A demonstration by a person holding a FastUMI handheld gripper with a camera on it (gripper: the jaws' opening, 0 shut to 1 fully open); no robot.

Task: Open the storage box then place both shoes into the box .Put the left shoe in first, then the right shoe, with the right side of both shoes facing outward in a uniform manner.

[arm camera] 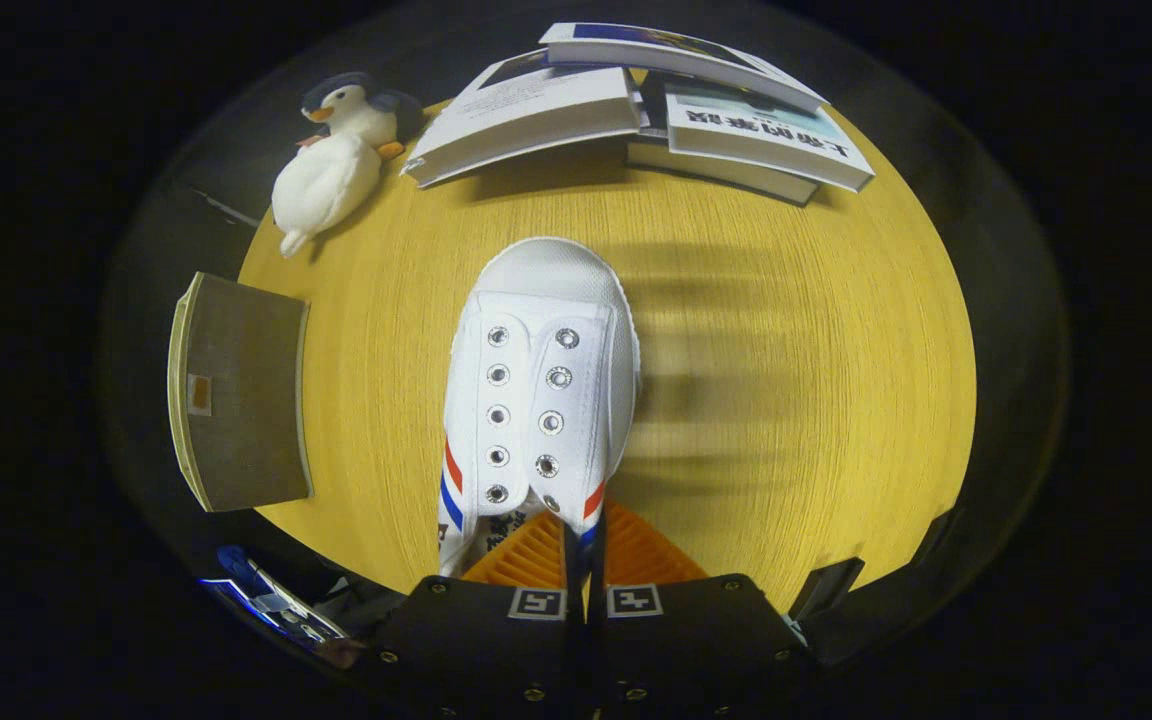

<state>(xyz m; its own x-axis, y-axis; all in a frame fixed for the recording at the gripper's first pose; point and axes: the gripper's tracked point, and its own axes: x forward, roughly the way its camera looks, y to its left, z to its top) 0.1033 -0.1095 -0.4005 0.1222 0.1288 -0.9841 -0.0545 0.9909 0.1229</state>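
Gripper view: fingers (pixel 584 560) pinch shoe (pixel 536 390)

white canvas shoe (pixel 536 390), metal eyelets

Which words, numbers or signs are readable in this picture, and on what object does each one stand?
Nothing can be quoted with confidence.
Right book: large cover characters, upside down, not safely readable.
White shoe: dark print near its collar, blurred.
Gripper: two square coded markers, no words; its jaws are shut on the shoe.
Flat board: small tag, unreadable.
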